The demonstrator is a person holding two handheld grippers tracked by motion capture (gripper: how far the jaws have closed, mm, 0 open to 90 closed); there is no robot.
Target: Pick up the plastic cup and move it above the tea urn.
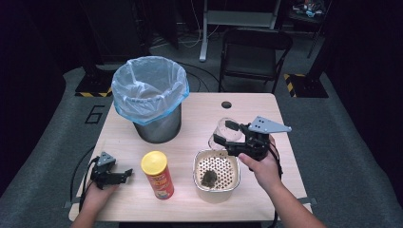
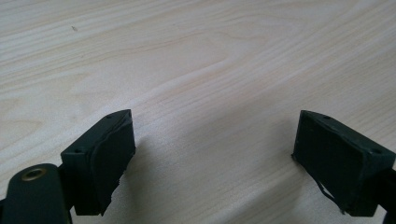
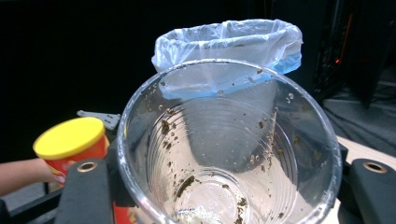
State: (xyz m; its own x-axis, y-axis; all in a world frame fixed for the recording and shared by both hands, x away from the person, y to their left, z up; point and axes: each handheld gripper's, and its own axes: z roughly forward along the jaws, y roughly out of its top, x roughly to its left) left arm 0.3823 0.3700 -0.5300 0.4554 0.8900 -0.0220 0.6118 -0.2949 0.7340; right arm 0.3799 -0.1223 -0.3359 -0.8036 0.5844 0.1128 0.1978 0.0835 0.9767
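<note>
Pinching a clear plastic cup [image 1: 223, 133] speckled with dark residue, the right tool [image 1: 227, 134] is holding it tilted just above the desk [image 1: 280, 156], beside a strainer basket [image 1: 216, 175] containing a dark clump. The left tool [image 1: 124, 175] is resting spread on the desk near a yellow-lidded red canister [image 1: 157, 175], with a lined trash bin [image 1: 150, 97] behind.

Black folding chair [image 1: 254, 54] beyond wooden table [image 1: 199, 116].
</note>
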